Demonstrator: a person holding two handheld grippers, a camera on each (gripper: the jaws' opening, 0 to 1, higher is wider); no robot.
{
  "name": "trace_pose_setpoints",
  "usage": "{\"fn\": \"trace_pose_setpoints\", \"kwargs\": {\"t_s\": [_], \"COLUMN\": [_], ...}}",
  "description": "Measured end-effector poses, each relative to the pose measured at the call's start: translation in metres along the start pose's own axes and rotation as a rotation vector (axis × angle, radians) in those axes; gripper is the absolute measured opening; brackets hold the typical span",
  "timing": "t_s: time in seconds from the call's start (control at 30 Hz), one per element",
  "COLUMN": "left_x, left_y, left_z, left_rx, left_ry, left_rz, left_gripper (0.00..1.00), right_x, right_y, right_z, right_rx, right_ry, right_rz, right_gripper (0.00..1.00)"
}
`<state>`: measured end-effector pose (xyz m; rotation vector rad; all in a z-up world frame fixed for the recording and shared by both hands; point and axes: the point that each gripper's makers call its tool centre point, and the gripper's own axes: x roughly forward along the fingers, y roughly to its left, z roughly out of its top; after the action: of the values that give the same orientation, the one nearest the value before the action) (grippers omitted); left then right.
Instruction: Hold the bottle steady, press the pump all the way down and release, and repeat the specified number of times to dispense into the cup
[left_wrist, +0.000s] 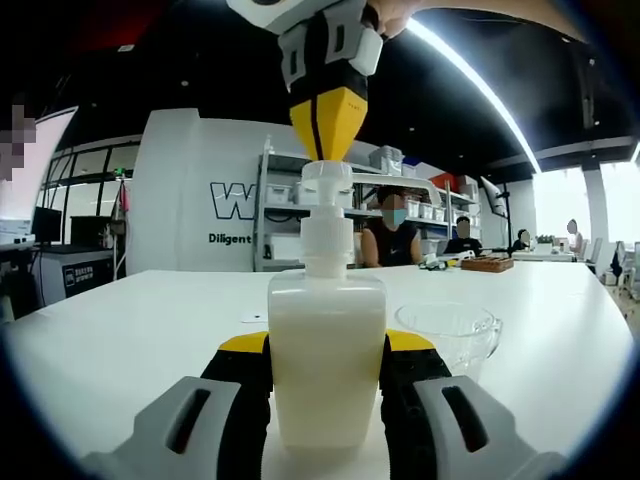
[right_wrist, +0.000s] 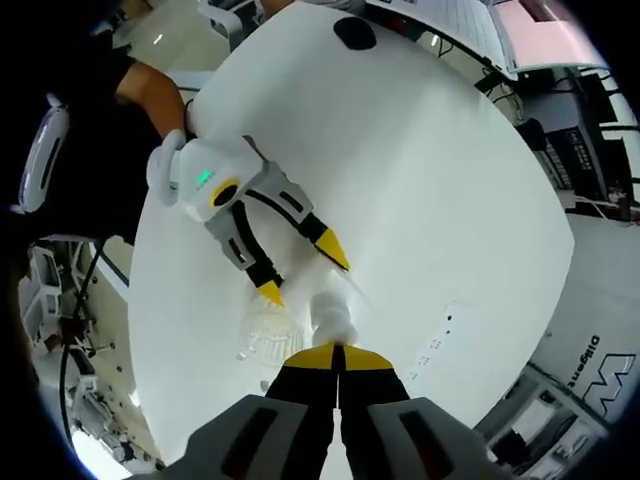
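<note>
**Bottle gripped at the base, pump met from above**

In the left gripper view, the left gripper (left_wrist: 327, 385) has its yellow-tipped black fingers (left_wrist: 243, 375) closed against both sides of the translucent plastic pump bottle filled with cream-white liquid (left_wrist: 327, 350). The bottle stands upright on the white tabletop (left_wrist: 120, 320), near the edge closest to the camera. Its white pump head (left_wrist: 326, 190) rises from a ribbed white collar, with the spout reaching out to the right. Directly above, the right gripper (left_wrist: 327, 125) comes down with its yellow fingers pressed together into a narrow wedge, the tip touching the top of the pump head. Just right of the bottle, under the spout, sits a clear plastic cup with a handle (left_wrist: 450, 330); whether it holds any liquid cannot be told. Further back, seated people, shelving and a white wall with lettering stand beyond the tabletop's far edge.

In the right gripper view, looking down on the tabletop (right_wrist: 420, 180), the left gripper (right_wrist: 300, 265) reaches in from the left, its white body held by a person's hand (right_wrist: 160, 100) and its two yellow tips straddling the bottle. The clear cup (right_wrist: 268, 335) lies beside the lower tip. The pump head (right_wrist: 335, 318) shows just above the right gripper (right_wrist: 338, 358), whose fingers meet with no gap between them.
</note>
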<state>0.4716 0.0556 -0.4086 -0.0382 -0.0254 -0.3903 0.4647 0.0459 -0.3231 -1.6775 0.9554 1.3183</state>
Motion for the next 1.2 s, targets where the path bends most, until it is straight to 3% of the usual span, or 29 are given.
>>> {"fn": "trace_pose_setpoints", "kwargs": {"t_s": [0.63,1.2], "left_x": [0.0011,0.0021], "left_y": [-0.0002,0.001], "left_z": [0.0,0.0003], "left_rx": [0.001,0.0], "left_ry": [0.0,0.0], "left_rz": [0.001,-0.001], "left_gripper": [0.4,0.4], "right_x": [-0.0035,-0.006], "right_y": [-0.0013,-0.0023], "right_z": [-0.0007,-0.0008], "right_rx": [0.004,-0.012], "right_ry": [-0.068,-0.072], "right_rz": [-0.008,-0.005], "right_gripper": [0.0,0.0]}}
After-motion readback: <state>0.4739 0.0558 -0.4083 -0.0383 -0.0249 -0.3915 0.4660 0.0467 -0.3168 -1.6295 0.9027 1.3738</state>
